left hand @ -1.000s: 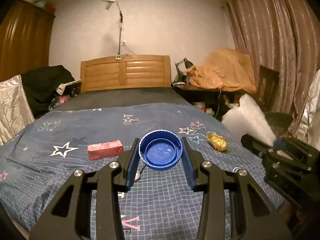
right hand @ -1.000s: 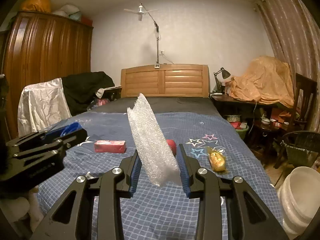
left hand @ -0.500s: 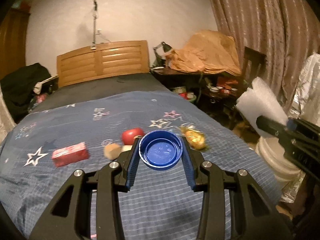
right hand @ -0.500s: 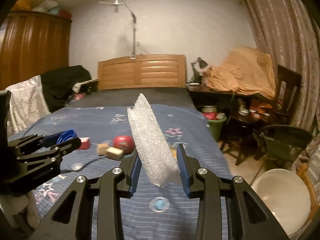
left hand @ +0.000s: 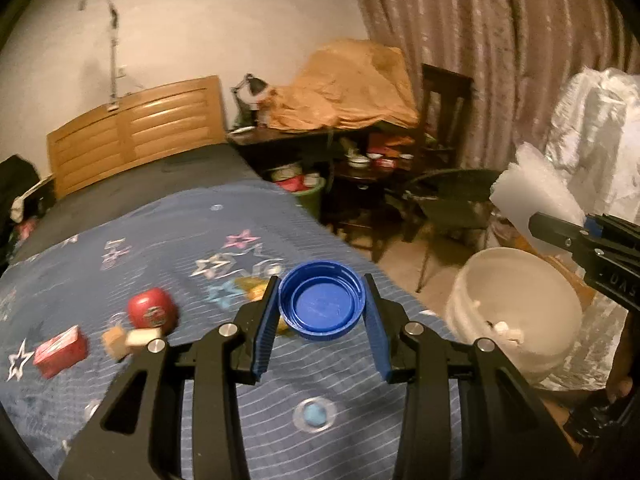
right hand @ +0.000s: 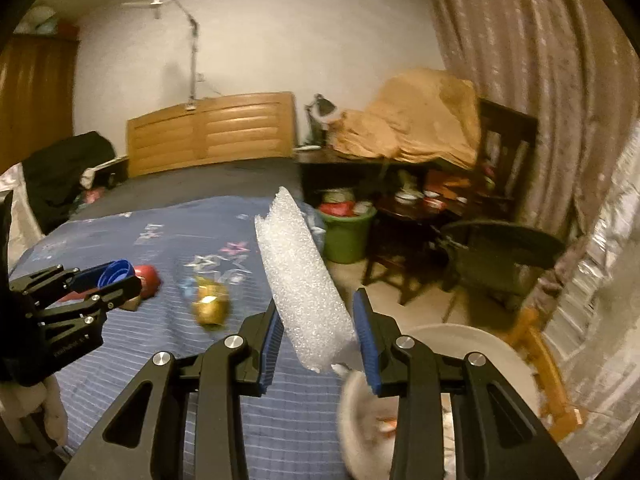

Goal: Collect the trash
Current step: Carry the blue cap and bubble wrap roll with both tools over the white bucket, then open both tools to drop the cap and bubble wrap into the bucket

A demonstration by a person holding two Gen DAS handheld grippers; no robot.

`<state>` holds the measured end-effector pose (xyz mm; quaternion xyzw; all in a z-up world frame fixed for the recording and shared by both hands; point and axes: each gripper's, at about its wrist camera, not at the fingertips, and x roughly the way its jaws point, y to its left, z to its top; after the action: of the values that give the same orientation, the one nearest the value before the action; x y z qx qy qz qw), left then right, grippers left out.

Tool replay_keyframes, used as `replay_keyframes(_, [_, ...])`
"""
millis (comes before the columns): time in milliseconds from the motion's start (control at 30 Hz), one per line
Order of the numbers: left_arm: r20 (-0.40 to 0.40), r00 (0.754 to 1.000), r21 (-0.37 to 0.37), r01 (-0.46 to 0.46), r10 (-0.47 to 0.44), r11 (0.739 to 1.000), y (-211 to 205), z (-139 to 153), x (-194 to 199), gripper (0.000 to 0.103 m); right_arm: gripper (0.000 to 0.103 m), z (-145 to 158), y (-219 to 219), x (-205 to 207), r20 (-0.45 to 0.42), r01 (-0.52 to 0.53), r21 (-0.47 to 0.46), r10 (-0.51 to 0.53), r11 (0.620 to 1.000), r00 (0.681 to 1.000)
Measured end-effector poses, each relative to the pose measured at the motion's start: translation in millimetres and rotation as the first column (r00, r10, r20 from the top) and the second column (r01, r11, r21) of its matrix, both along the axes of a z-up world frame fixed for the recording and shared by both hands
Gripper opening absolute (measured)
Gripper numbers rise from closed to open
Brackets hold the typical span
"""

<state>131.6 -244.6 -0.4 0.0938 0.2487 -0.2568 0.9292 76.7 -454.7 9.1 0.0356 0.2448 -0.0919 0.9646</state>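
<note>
Left tool (left hand: 322,300) pinched a blue cap (left hand: 322,300); right tool (right hand: 318,328) pinched bubble wrap (right hand: 304,280). White bucket (left hand: 516,276) stood beside the bed's (left hand: 200,240) right edge.

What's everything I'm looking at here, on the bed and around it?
bottle cap: one, blue, held in left gripper
foam sheet: one, white, held in right gripper
bucket: one, white, on floor beside bed
round tin: one, red, on bed
box: one, red, on bed
wooden blocks: two, tan, beside tin
wrapper: one, gold, on bed
bedspread: one, blue, starred
green bin: one, by desk
left gripper: black, blue pads
right gripper: black, blue pads
</note>
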Motion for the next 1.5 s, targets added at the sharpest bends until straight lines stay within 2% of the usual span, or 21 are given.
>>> replay_keyframes(200, [-0.038, 0.995, 0.021, 0.098, -0.097, 0.995, -68, -6, 3, 0.038, 0.036, -9, -83, -12, -0.057, 0.083, 0.010, -0.082, 0.997, 0.995])
replay_keyframes(333, [-0.074, 0.984, 0.033, 0.166, -0.163, 0.986, -105, -14, 1, 0.038, 0.036, -22, -135, -12, -0.124, 0.115, 0.030, -0.110, 0.993, 0.986])
replay_keyframes(567, [-0.188, 0.941, 0.036, 0.293, -0.282, 0.955, -169, -36, 1, 0.038, 0.036, -57, -199, 6, -0.258, 0.144, 0.080, -0.119, 0.986, 0.959])
replay_keyframes(733, [-0.282, 0.906, 0.061, 0.344, -0.315, 0.937, -205, -64, 3, 0.038, 0.036, -87, -213, 17, -0.333, 0.167, 0.113, -0.121, 0.979, 0.935])
replay_keyframes(900, [-0.358, 0.868, 0.058, 0.389, -0.344, 0.920, -222, -86, 7, 0.038, 0.036, -106, -221, 18, -0.373, 0.175, 0.129, -0.116, 0.976, 0.920])
replay_keyframes(1133, [-0.357, 0.866, 0.064, 0.396, -0.350, 0.916, -233, -93, 8, 0.038, 0.036, -120, -217, 18, -0.386, 0.180, 0.144, -0.112, 0.973, 0.916])
replay_keyframes(1500, [-0.353, 0.869, 0.066, 0.393, -0.347, 0.917, -231, -93, 11, 0.038, 0.036, -119, -212, 20, -0.383, 0.174, 0.142, -0.108, 0.974, 0.918])
